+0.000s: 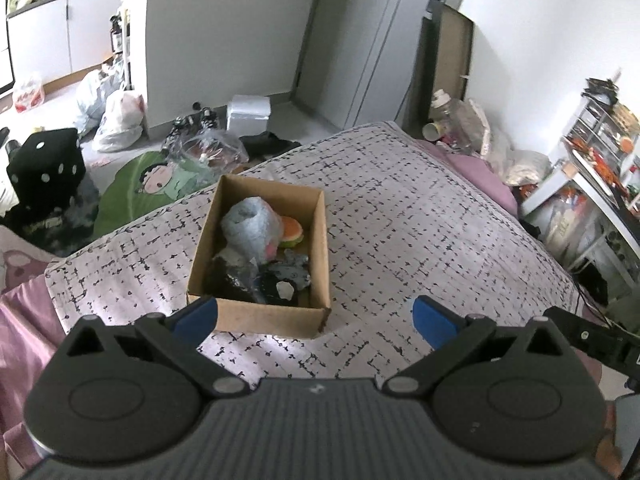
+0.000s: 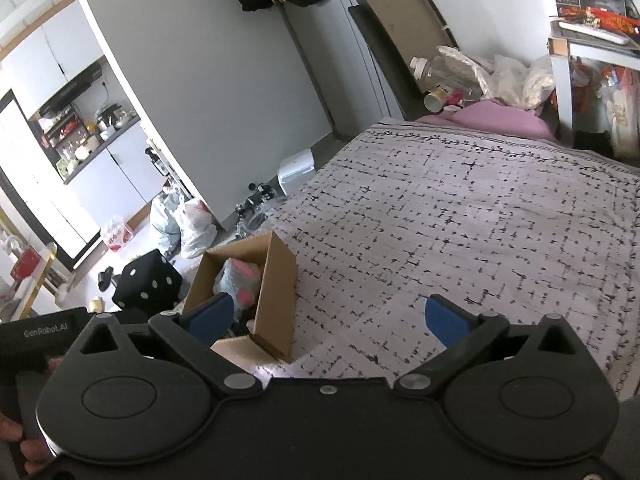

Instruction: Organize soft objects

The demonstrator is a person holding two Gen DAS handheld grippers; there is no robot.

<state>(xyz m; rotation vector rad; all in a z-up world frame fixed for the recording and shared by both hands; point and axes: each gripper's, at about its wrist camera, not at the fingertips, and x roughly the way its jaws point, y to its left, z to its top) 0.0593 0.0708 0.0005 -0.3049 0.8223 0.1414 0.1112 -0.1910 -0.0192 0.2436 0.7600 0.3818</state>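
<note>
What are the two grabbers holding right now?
Nothing. The left gripper and the right gripper are both open with nothing between their fingers. The soft toys sit in the cardboard box.

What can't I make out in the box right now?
- Left wrist view: the dark items at the near end of the cardboard box are a jumble, kinds unreadable.
- Right wrist view: the box wall and the right gripper finger hide everything but the grey-pink plush.
- The box floor is covered in both views.

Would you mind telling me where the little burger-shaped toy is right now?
In the left wrist view the burger toy lies inside the cardboard box on the bed, against its right wall, beside the grey plush.
</note>
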